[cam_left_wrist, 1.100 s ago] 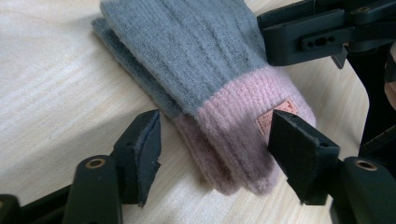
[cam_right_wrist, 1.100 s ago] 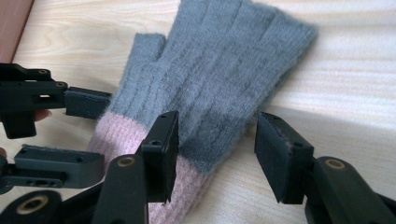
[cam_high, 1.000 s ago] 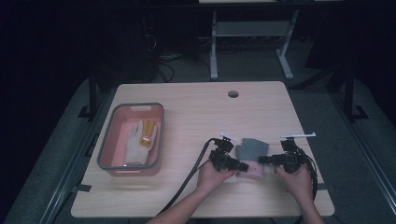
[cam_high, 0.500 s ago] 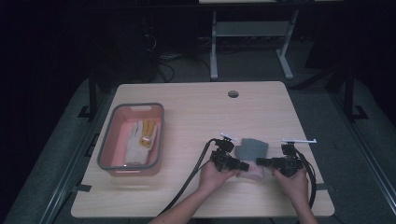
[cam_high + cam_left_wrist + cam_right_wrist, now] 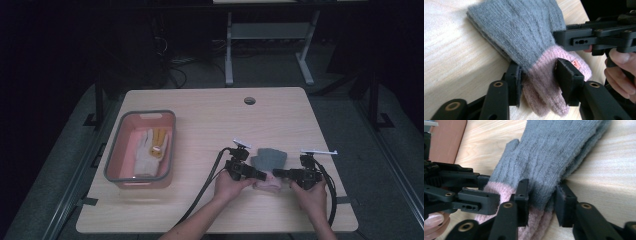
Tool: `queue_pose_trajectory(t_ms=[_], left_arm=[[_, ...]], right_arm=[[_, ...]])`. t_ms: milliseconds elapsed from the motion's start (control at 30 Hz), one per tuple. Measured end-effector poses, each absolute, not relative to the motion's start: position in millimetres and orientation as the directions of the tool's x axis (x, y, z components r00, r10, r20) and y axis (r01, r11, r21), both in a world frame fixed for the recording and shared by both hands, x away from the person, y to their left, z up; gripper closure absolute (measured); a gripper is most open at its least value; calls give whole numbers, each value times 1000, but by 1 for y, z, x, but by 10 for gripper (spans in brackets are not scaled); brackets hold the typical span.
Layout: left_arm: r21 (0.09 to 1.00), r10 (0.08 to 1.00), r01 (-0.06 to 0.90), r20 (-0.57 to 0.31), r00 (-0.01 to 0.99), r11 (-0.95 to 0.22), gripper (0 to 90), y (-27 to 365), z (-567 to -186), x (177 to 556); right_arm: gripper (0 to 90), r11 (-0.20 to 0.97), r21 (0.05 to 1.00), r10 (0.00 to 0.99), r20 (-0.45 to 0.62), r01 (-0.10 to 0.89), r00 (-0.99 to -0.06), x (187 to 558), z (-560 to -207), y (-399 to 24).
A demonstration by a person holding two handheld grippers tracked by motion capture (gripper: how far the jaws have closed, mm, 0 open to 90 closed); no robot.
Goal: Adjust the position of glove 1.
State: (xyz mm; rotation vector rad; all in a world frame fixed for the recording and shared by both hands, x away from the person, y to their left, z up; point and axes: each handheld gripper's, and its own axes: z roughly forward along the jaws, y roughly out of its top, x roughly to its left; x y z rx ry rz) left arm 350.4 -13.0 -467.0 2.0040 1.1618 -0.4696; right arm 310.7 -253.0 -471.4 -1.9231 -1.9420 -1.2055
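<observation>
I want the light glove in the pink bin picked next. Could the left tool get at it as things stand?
Probably not yet: the left tool has been closing on the grey-pink glove. The bin is open-topped, with bare table between.

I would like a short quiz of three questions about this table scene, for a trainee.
1. True or false: the grey and pink glove lies on the table, outside the tray.
2. What lies in the tray? A) a pale glove B) a cup C) a spoon
3. Which gripper has the glove between its jaws?

Key:
1. True.
2. A, the pale glove.
3. Both: the left gripper at the pink cuff, the right gripper on the grey part; their jaws have just been closing.
</observation>
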Motion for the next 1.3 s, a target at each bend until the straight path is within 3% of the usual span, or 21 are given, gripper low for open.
queue_pose_trajectory(t_ms=[67, 433, 1300], left_arm=[[419, 565, 864, -656, 501, -280, 634, -12, -468, 352], [430, 546, 854, -659, 518, -291, 681, -8, -466, 354], [491, 527, 827, -643, 556, -274, 694, 20, -447, 352]], right_arm=[[726, -145, 422, 771, 615, 895, -165, 311, -470, -252], [756, -122, 423, 782, 598, 898, -175, 312, -465, -249], [752, -75, 456, 769, 592, 887, -239, 315, -451, -227]])
